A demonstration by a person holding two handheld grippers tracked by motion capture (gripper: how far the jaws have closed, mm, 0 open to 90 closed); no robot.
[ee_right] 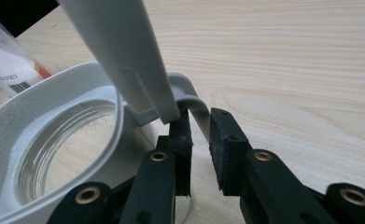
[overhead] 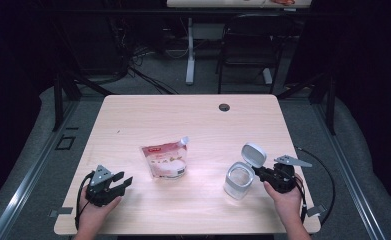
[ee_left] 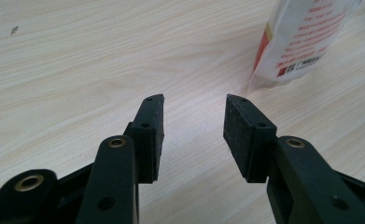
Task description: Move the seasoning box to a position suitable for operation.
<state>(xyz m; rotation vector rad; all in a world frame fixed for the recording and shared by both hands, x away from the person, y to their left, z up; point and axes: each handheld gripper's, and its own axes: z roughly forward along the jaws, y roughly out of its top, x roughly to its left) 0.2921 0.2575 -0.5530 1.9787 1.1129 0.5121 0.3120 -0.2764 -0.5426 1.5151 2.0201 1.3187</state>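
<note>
A clear glass jar (overhead: 238, 182) with a grey rim stands at the table's front right, its grey flip lid (overhead: 253, 154) tilted up and open. In the right gripper view the jar (ee_right: 54, 140) looks empty and the lid (ee_right: 119, 51) rises above it. My right gripper (overhead: 259, 172) (ee_right: 200, 119) is shut on the thin grey handle loop (ee_right: 189, 99) at the jar's hinge side. A white and red pouch (overhead: 165, 160) with a corner spout stands mid-table. My left gripper (overhead: 124, 179) (ee_left: 194, 100) rests open at the front left, left of the pouch (ee_left: 306, 37), with nothing between its pads.
The wooden table (overhead: 193, 120) has a cable hole (overhead: 224, 107) near its far edge. A black chair (overhead: 248, 45) and a white desk leg (overhead: 190, 50) stand beyond the table. Cables trail from both grippers near the front edge.
</note>
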